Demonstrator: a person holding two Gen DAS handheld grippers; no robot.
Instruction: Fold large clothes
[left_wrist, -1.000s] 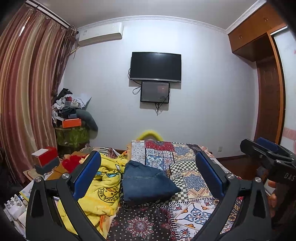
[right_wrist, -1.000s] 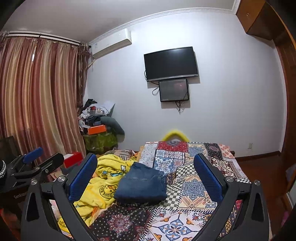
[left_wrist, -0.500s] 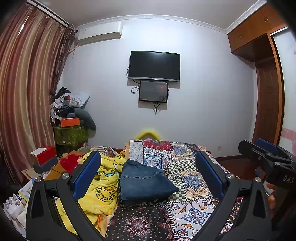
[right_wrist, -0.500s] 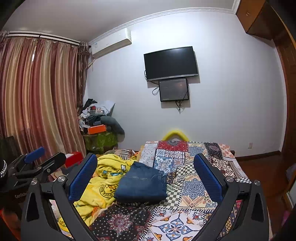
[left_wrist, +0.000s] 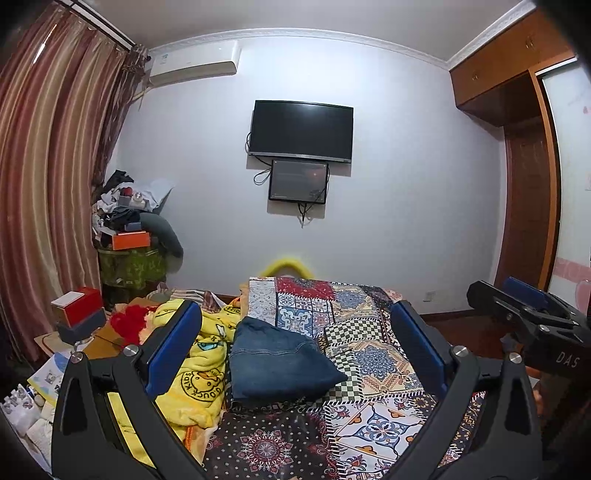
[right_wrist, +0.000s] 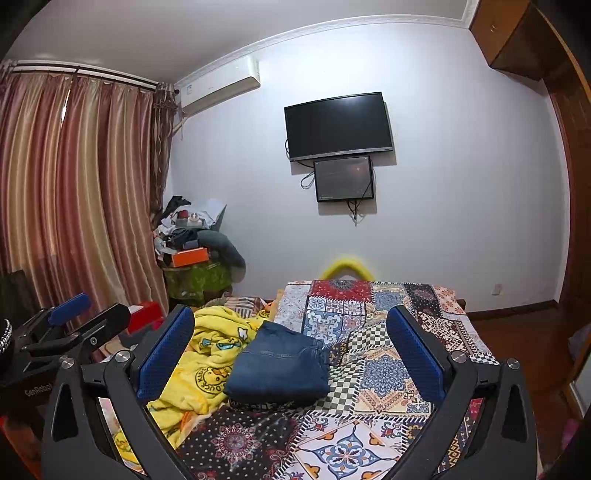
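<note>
Overhead of nothing but bedding, both grippers hang with fingers spread wide and nothing between them. One bed (left_wrist: 388, 369) fills the lower frame, covered by one patchwork quilt (right_wrist: 384, 376) of checks, florals and medallions. On it lies one folded pair of blue jeans (left_wrist: 280, 362), a soft denim rectangle with stitched seams, touching one crumpled yellow fleece blanket (left_wrist: 199, 373) printed with ducks on its left. One flat black television (left_wrist: 301, 131) hangs on the far wall above one smaller dark screen (left_wrist: 298, 181). The left gripper (left_wrist: 295, 354) and right gripper (right_wrist: 291, 354) each show two blue textured pads, well apart from the jeans.
</note>
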